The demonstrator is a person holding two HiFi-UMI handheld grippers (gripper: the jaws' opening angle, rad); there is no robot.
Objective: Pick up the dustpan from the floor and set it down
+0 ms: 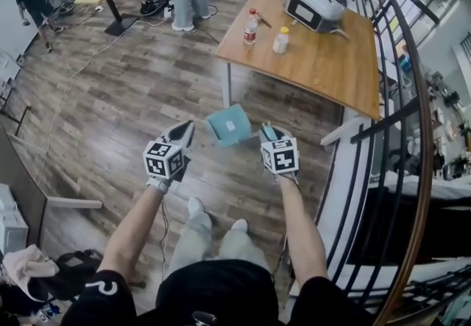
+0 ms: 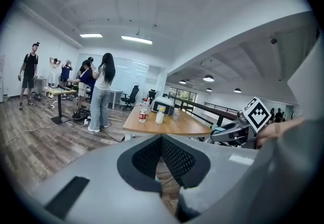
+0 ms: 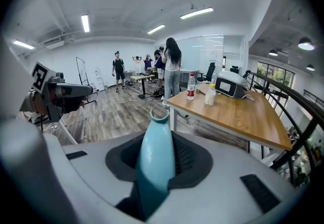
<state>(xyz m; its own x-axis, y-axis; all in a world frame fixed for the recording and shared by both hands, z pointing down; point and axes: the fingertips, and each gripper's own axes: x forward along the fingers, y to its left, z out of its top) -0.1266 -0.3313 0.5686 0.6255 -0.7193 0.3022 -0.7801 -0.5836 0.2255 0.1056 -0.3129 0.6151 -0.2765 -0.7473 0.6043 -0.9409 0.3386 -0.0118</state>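
The right gripper is clenched on the dustpan. In the right gripper view a narrow pale blue part of the dustpan stands between the two jaws. The dark pads press on it from both sides, and its rounded end reaches forward past the jaw tips. In the head view the square pan part is just in front of this gripper and a little to its left. It is held in the air above the wooden floor

The left gripper is closed and empty. In the left gripper view its jaws meet at the tips and nothing is between them. The dustpan is near this gripper, on its right side, but does not touch it. So the dustpan hangs between the two grippers, closer to the right one

Both grippers are at about the same height in front of the person. Ahead of the right gripper stands a wooden table with a bottle on it. A dark railing runs along the right side of this gripper
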